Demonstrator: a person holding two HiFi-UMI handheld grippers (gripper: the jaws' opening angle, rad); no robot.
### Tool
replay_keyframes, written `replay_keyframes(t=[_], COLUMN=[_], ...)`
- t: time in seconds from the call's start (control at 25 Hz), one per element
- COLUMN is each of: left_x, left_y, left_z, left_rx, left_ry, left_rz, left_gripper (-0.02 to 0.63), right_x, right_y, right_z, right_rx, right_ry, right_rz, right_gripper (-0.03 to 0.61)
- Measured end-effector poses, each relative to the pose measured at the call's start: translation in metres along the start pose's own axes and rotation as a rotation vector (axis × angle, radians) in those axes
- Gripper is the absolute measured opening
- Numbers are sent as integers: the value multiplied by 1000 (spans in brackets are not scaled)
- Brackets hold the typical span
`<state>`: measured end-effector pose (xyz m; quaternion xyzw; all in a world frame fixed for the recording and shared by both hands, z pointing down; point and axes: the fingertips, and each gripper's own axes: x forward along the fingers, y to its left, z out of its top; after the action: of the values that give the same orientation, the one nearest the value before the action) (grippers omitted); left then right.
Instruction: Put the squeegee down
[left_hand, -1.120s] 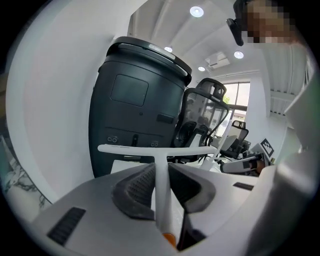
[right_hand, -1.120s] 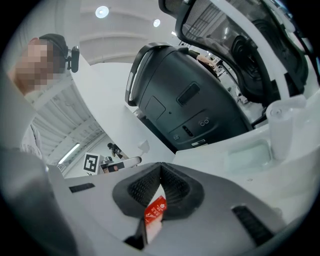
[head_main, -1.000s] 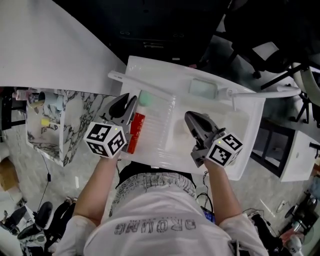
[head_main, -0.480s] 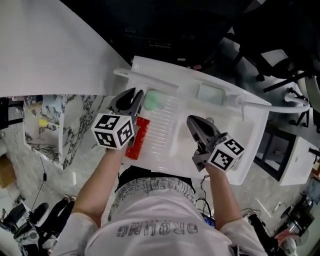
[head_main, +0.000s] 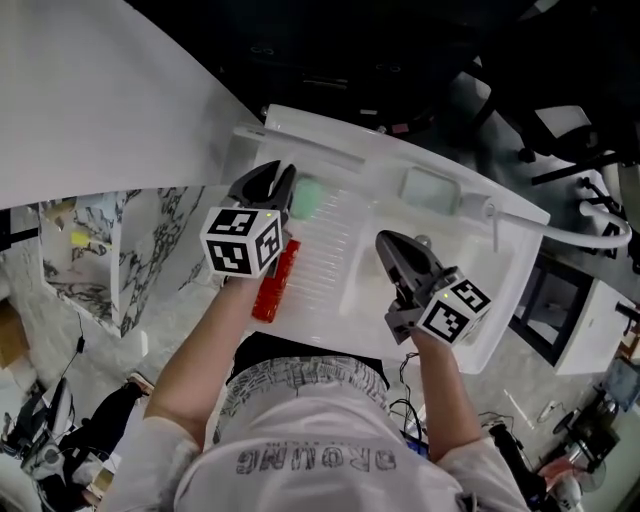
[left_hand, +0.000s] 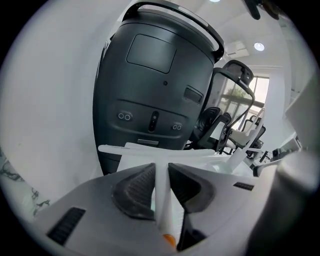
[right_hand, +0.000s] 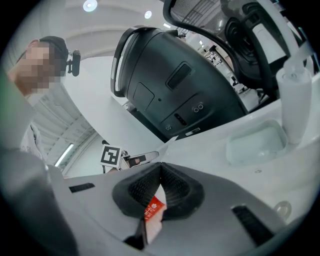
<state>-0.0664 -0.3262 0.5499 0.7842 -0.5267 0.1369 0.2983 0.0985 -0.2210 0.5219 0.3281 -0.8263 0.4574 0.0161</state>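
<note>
Squeegee (left_hand: 161, 186) is up in the left tongs (head_main: 280, 172). They're clenched on its thin white handle, pads pressed to either side, as the left gripper view shows plainly. Beyond the tips the handle meets the white crossbar, running left to right in front of a big dark grey bin (left_hand: 155, 85). From the head view that crossbar sits over the far left corner of the white sink (head_main: 470, 335), with one end poking past the sink's edge. Whether it touches the sink I can't tell.

Just under the left tongs, a red container (head_main: 272, 292) lies along the left edge of the ribbed drainboard (head_main: 325, 262). Its green top (head_main: 307, 198) points away from the person, right beside the tongs' tips.

Over to the right tongs (head_main: 386, 240). They're clenched too, pad tips meeting, and they point at the middle of the sink, well apart from the squeegee. Low in the gap behind the pads a small red-and-white scrap (right_hand: 152, 212) shows; what it is I can't make out.

Further out there's a pale green tray (head_main: 430, 188) in a recess at the sink's back rim, with a white tap (head_main: 492, 222) next to it. A white table (head_main: 90, 90) fills the upper left, and a marble-patterned cabinet (head_main: 150, 240) stands below it.
</note>
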Motion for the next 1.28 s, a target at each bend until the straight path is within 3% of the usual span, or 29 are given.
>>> replay_keyframes(t=[1.28], left_x=[42], left_y=[14], left_z=[-23], left_rx=[-5], left_ry=[78], left_rz=[71], left_gripper=[95], right_x=[1], right_y=[-21], right_z=[-9], right_rx=[49], right_ry=[5], right_rz=[-10], right_gripper=[8])
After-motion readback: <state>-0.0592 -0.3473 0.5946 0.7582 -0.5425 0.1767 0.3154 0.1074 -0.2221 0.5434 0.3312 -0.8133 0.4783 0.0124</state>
